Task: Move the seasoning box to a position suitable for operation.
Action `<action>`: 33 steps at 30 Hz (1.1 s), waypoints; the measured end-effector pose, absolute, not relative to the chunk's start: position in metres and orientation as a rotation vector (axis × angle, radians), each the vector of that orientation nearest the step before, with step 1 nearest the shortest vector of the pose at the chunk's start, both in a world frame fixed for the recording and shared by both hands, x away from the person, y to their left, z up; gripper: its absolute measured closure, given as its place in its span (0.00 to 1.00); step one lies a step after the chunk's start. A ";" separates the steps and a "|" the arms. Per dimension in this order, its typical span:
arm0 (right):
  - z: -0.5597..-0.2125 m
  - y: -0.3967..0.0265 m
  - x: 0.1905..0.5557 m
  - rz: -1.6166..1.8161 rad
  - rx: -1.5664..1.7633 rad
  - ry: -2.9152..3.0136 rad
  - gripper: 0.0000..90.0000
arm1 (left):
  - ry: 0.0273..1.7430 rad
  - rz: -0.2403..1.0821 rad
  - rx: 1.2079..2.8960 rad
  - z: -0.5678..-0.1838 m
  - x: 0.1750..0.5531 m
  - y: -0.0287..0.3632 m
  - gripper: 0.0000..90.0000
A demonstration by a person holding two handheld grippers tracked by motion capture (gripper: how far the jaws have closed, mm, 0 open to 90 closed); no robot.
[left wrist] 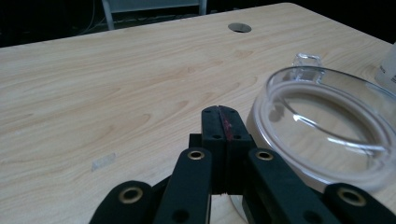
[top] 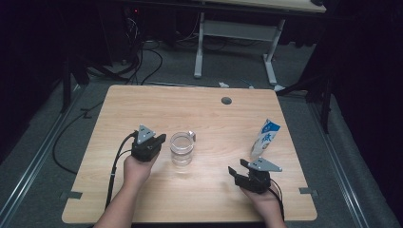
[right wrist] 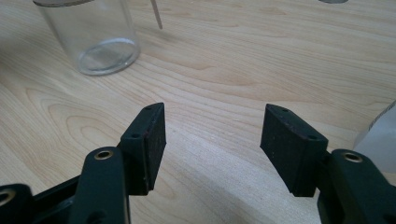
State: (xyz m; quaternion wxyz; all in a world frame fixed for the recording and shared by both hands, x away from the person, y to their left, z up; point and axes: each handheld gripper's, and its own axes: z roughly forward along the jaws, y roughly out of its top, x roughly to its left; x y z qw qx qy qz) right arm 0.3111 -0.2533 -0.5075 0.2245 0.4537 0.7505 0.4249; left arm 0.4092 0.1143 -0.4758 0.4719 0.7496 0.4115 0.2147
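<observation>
We note the left gripper (top: pixel 161 140) with jaws pressed together on nothing, its tip just left of the upright glass cup (top: pixel 182 148), rim level. The right gripper (top: pixel 239 168) stands wide and empty, farther off, nearer the milk carton (top: pixel 265 137).

Clear cup (right wrist: pixel 91 35) cut off by the top edge at eleven o'clock in the right gripper view, carton (right wrist: pixel 380 142) cropped at three o'clock, carton's print (top: pixel 267 137) too small to read from above, far desk (top: pixel 247 28) lost in darkness at twelve o'clock.
</observation>
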 end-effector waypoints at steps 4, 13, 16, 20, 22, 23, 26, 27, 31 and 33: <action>-0.509 -0.252 0.311 1.166 1.249 2.080 0.45 | 1.005 0.510 1.841 -0.479 0.418 0.111 1.00; -0.510 -0.251 0.311 1.160 1.254 2.084 0.45 | 1.001 0.485 1.856 -0.487 0.419 0.106 1.00; -0.511 -0.251 0.312 1.158 1.259 2.084 0.45 | 0.990 0.488 1.856 -0.488 0.415 0.104 1.00; -0.511 -0.251 0.312 1.157 1.257 2.087 0.45 | 0.986 0.493 1.853 -0.489 0.413 0.104 1.00; -0.511 -0.251 0.312 1.157 1.257 2.088 0.45 | 0.985 0.493 1.852 -0.490 0.410 0.105 1.00; -0.511 -0.251 0.312 1.157 1.257 2.088 0.45 | 0.980 0.499 1.856 -0.490 0.408 0.105 1.00; -0.511 -0.251 0.312 1.157 1.261 2.089 0.45 | 0.964 0.509 1.863 -0.490 0.403 0.104 1.00; -0.511 -0.251 0.312 1.157 1.260 2.089 0.45 | 0.960 0.512 1.864 -0.490 0.401 0.103 1.00; -0.511 -0.251 0.312 1.158 1.259 2.087 0.45 | 0.933 0.530 1.878 -0.489 0.391 0.100 1.00; -0.511 -0.251 0.312 1.158 1.255 2.087 0.45 | 0.927 0.522 1.867 -0.489 0.385 0.100 1.00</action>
